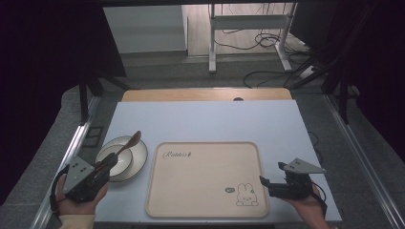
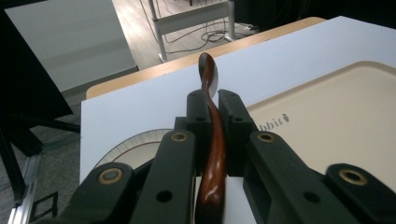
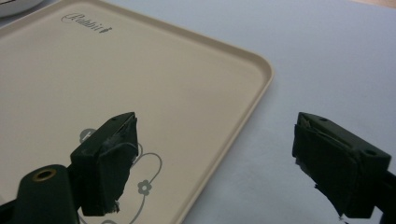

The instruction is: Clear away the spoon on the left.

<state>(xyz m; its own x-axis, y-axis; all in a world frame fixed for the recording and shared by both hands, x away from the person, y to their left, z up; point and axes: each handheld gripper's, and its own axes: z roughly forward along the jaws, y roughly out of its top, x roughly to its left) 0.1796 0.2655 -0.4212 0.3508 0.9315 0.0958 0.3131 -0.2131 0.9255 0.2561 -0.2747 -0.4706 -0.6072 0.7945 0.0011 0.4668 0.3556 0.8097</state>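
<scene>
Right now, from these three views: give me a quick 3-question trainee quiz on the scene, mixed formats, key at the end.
1. True or false: the left gripper is shut on the wooden spoon.
2. Multiple choice: the spoon's bowl end points up over which thing? A) the beige tray B) the white bowl C) the floor
3. Short answer: how do the right gripper fingers stand, and is anything between them?

Key
1. True: its fingers clamp the handle from both sides.
2. B: in the high view the spoon rises above the bowl, left of the tray.
3. Wide open, nothing between them, hovering at the tray's right edge.
</scene>
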